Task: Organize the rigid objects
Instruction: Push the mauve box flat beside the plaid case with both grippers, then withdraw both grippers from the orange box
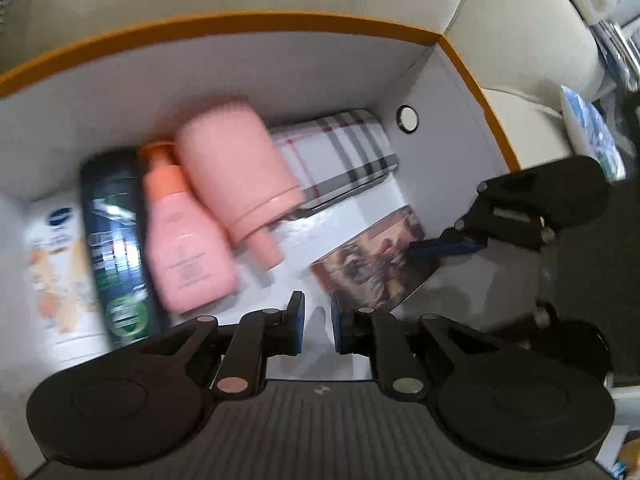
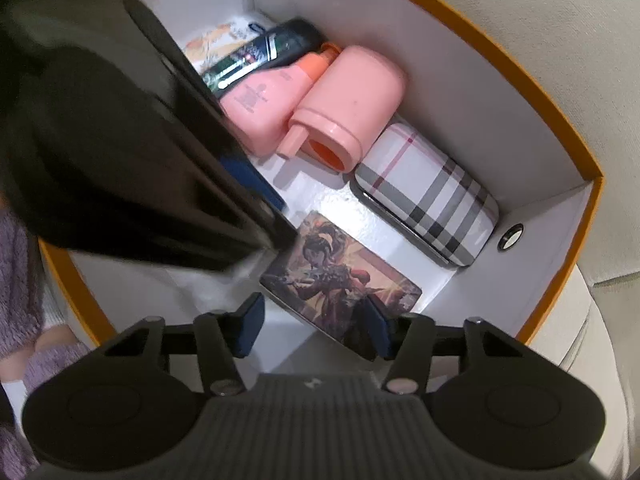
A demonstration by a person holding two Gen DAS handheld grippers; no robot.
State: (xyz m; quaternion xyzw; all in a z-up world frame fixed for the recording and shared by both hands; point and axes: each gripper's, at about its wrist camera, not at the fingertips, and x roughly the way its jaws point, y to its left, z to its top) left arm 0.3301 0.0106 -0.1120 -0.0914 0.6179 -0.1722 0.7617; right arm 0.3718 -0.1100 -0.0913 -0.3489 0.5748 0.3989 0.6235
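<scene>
Your left claw hangs over the box with its fingers close together, a narrow gap between them, nothing held. Your right claw is spread wide around the near end of the picture card, which lies flat on the box floor near the plaid case. The bottles lie along the far wall.

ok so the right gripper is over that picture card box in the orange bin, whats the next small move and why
Probably lift the right gripper straight up and back. Its jaws stand open on either side of the card box, which already lies flat on the bin floor beside the plaid case, so it looks placed. The left gripper crowds close.
</scene>
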